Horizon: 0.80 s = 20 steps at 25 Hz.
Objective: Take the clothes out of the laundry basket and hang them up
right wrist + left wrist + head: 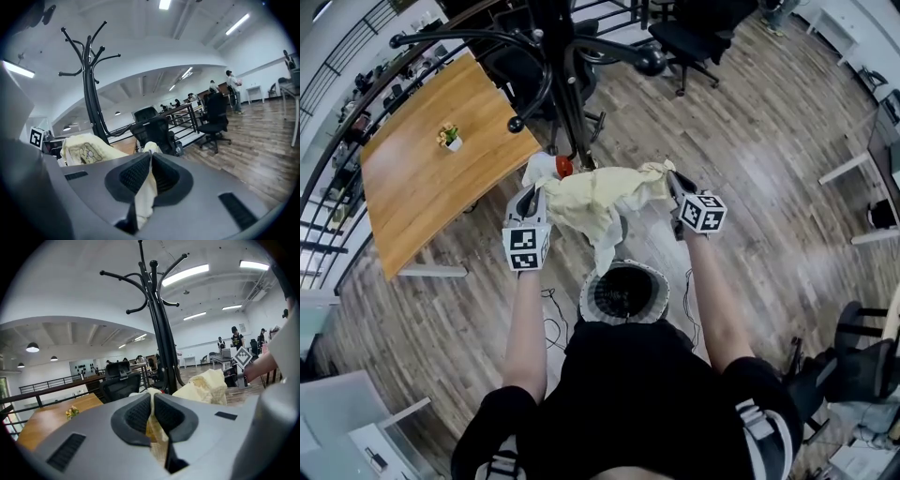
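A pale yellow garment [598,199] is stretched between my two grippers above the round laundry basket [624,292]. My left gripper [534,190] is shut on one end of the garment [204,386], with cloth pinched between its black pads [138,414]. The right gripper [673,184] is shut on the other end; cloth [86,149] bunches between its pads [164,178] and hangs down. The black coat stand [558,75] rises just beyond the garment, its hooks [140,282] above both grippers. A tail of the garment dangles toward the basket.
A wooden table [431,164] with a small potted plant [449,137] stands to the left. Black office chairs [689,42] sit behind the coat stand. A red object [564,166] shows by the stand's pole. Railings [337,56] run along the far left.
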Motion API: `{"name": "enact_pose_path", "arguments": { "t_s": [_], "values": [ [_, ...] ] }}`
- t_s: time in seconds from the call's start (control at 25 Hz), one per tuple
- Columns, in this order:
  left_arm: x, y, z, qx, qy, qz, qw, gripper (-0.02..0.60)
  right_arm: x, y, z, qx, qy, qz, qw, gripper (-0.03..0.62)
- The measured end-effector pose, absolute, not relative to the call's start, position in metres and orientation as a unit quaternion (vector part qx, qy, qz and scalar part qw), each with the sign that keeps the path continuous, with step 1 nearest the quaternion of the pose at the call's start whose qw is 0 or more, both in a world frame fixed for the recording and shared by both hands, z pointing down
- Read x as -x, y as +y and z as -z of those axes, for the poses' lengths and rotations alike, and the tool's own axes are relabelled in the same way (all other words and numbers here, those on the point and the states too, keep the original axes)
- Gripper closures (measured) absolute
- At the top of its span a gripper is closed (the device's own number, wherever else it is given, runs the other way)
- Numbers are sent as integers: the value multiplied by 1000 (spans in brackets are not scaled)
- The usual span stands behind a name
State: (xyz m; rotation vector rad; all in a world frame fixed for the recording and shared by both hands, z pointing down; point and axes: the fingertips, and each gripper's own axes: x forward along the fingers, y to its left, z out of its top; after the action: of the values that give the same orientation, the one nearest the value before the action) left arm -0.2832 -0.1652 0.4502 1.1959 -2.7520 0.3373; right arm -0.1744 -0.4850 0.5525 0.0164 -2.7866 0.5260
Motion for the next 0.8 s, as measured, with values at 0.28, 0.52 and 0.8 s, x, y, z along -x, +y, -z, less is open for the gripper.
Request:
{"name": "enact_pose_path", "arguments": {
  "t_s": [0.28, 0.52, 0.8],
  "values": [
    [261, -163, -498, -407, -903, -98, 100, 548, 160, -444, -587, 68, -961, -195, 181, 547],
    [252, -163, -524, -422, -893, -87, 128, 546, 152, -433, -601, 75, -958, -188, 205, 516],
    [241, -162, -551, -431, -884, -82, 162, 403, 132, -427, -622, 63, -952, -194, 230, 479]
  ]
}}
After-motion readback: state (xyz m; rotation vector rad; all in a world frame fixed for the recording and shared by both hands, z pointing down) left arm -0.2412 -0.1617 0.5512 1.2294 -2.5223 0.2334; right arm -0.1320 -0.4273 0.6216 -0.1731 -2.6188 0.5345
